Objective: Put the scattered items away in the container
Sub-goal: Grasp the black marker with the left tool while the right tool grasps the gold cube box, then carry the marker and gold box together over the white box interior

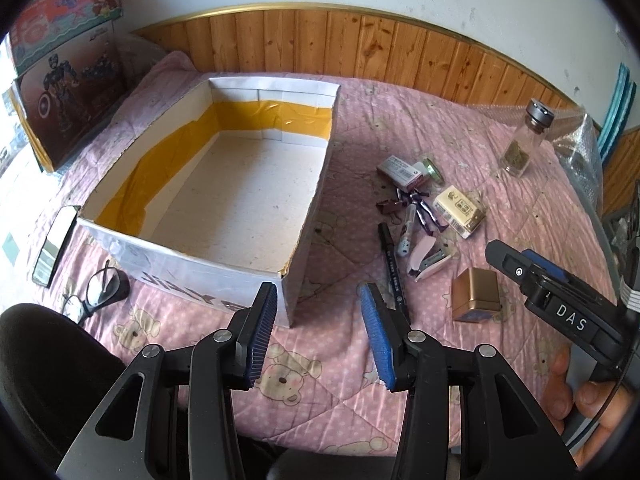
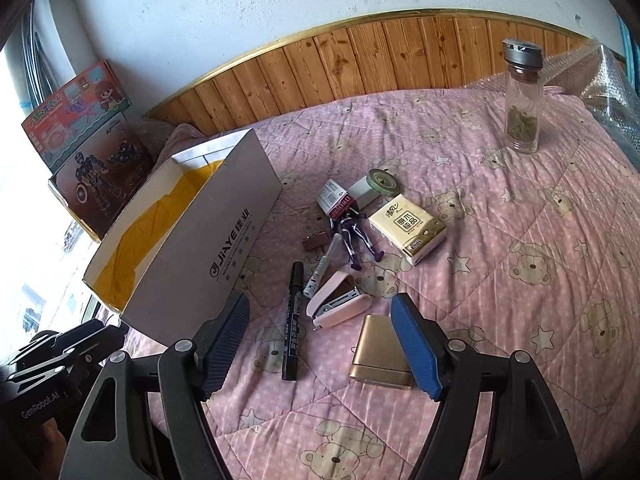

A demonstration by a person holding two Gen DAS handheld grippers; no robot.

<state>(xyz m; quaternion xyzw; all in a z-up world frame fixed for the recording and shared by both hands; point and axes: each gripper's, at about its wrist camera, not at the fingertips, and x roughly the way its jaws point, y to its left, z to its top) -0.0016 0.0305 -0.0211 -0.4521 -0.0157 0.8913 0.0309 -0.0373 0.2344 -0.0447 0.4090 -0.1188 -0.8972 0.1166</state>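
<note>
On quilt [image 1: 340, 360]: white box [image 1: 224, 200] empty; left gripper [image 1: 320, 336], right gripper [image 2: 320, 344] agape, holding nothing.

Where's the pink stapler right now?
The pink stapler lies on the pink quilt in the right wrist view, just ahead of the open right tongs, between the black marker and the gold box.
</note>
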